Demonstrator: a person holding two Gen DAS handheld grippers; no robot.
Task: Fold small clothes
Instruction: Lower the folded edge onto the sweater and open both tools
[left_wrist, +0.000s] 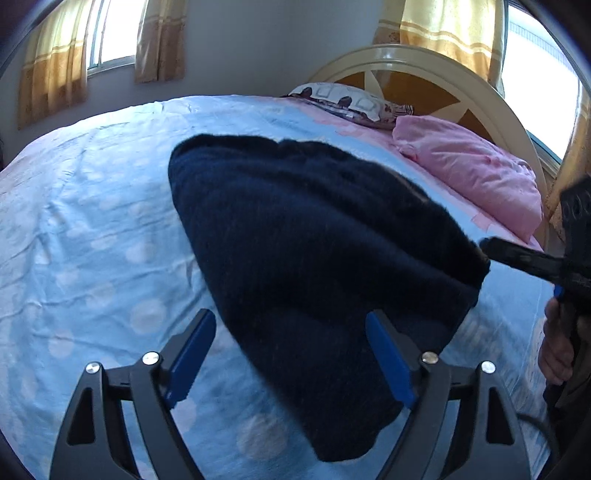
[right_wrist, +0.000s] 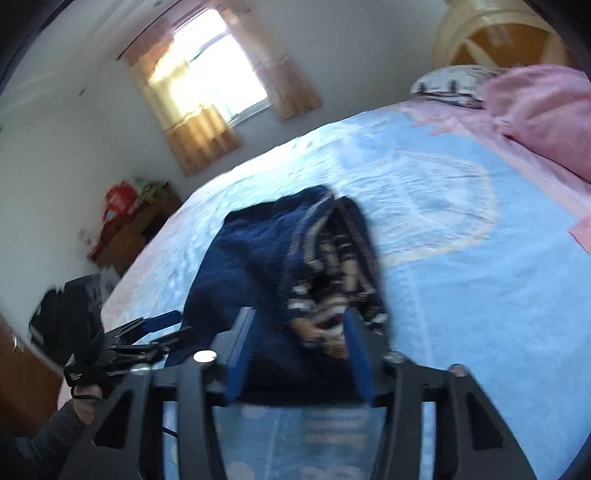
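Note:
A dark navy knitted garment lies folded on the light blue bedsheet. My left gripper is open; its blue pads stand apart over the garment's near left edge and hold nothing. In the right wrist view the garment shows a striped patterned inside. My right gripper has its jaws apart around the garment's near end. The right gripper also shows in the left wrist view, touching the garment's right edge. The left gripper shows at the left of the right wrist view.
A pink quilt and a patterned pillow lie by the cream headboard. Curtained windows are behind. A wooden cabinet with red items stands beside the bed.

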